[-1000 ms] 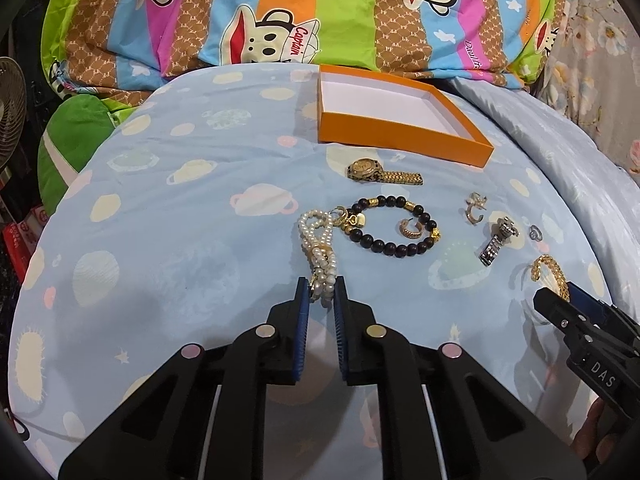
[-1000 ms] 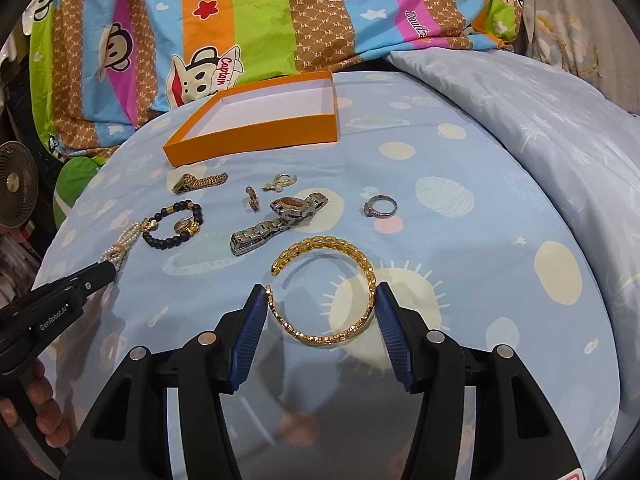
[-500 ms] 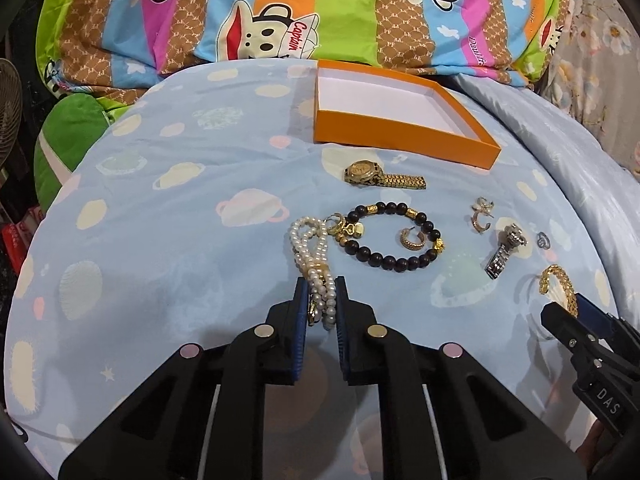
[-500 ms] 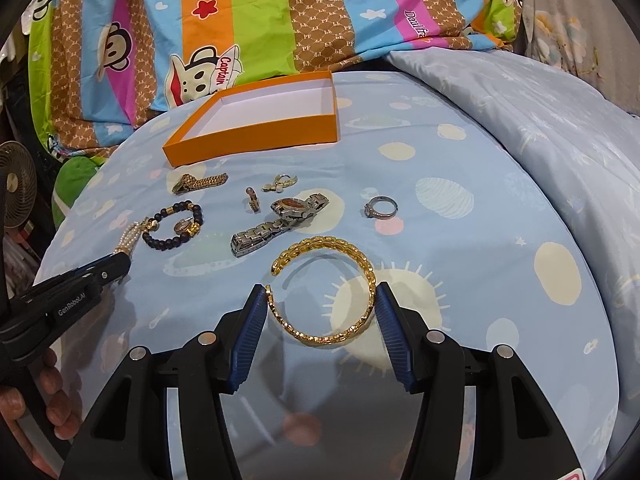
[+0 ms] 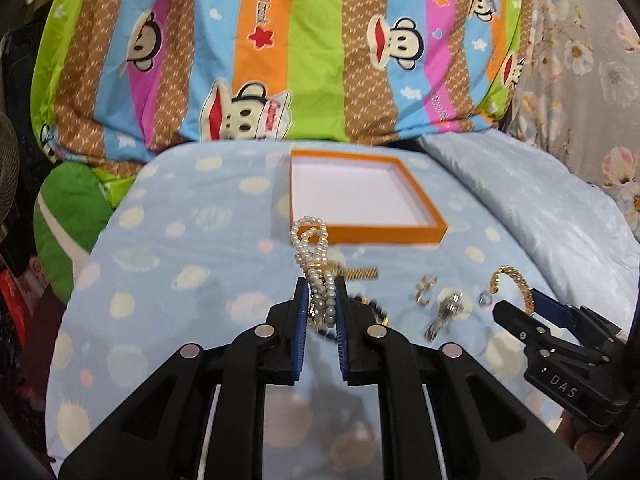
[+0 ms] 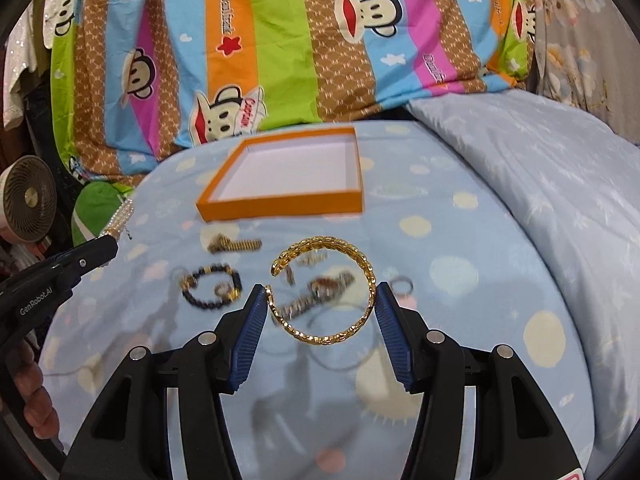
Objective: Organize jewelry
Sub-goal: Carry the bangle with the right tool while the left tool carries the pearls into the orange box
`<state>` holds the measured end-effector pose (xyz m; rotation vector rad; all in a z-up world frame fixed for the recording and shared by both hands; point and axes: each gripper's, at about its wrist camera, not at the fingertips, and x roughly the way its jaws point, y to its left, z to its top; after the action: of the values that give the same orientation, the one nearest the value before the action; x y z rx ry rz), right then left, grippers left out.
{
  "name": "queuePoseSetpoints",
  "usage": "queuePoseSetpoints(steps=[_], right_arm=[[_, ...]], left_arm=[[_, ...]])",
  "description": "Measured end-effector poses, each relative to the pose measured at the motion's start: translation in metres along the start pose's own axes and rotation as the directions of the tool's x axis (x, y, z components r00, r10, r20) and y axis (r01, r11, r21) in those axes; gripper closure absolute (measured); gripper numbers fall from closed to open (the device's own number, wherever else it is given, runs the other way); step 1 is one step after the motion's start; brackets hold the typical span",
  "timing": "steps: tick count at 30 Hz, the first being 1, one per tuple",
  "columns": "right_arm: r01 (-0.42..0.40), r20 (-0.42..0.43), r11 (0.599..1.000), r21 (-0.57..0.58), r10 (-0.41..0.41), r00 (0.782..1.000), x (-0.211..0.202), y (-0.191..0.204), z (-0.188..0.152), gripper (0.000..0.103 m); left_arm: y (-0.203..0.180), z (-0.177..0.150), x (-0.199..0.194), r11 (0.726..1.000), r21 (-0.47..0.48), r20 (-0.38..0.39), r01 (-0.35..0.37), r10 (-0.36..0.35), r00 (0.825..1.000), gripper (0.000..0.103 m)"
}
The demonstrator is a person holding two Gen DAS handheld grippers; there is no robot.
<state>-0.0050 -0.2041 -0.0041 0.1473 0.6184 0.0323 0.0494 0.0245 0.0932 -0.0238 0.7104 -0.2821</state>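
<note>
My left gripper (image 5: 322,292) is shut on a white pearl bracelet (image 5: 312,248), which hangs lifted off the blue bedsheet. My right gripper (image 6: 320,300) is shut on a gold open bangle (image 6: 324,292), held by its two sides above the sheet. An orange tray (image 5: 424,229) with a white floor lies empty at the back, also in the right wrist view as the orange tray (image 6: 280,204). On the sheet lie a gold watch (image 6: 236,245), a black bead bracelet (image 6: 210,286), a silver watch (image 6: 316,294) and a ring (image 6: 401,285).
A striped cartoon quilt (image 5: 280,52) is piled behind the tray. A grey-blue duvet (image 6: 540,168) rises on the right. A small fan (image 6: 30,196) and a green cushion (image 5: 68,216) sit at the left. A person's hand (image 6: 28,392) holds the left gripper.
Both grippers have risen. The pearl bracelet has come up off the sheet in the left gripper, and the gold bangle has come up in the right one. The tray now looks closer.
</note>
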Motion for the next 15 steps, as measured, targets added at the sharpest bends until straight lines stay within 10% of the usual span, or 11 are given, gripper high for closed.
queuePoseSetpoints(steps=[15], right_arm=[[-0.011, 0.027, 0.999, -0.035, 0.012, 1.000, 0.101, 0.003, 0.117, 0.049]], left_arm=[[-0.024, 0.096, 0.107, 0.999, 0.035, 0.030, -0.003, 0.002, 1.000, 0.091]])
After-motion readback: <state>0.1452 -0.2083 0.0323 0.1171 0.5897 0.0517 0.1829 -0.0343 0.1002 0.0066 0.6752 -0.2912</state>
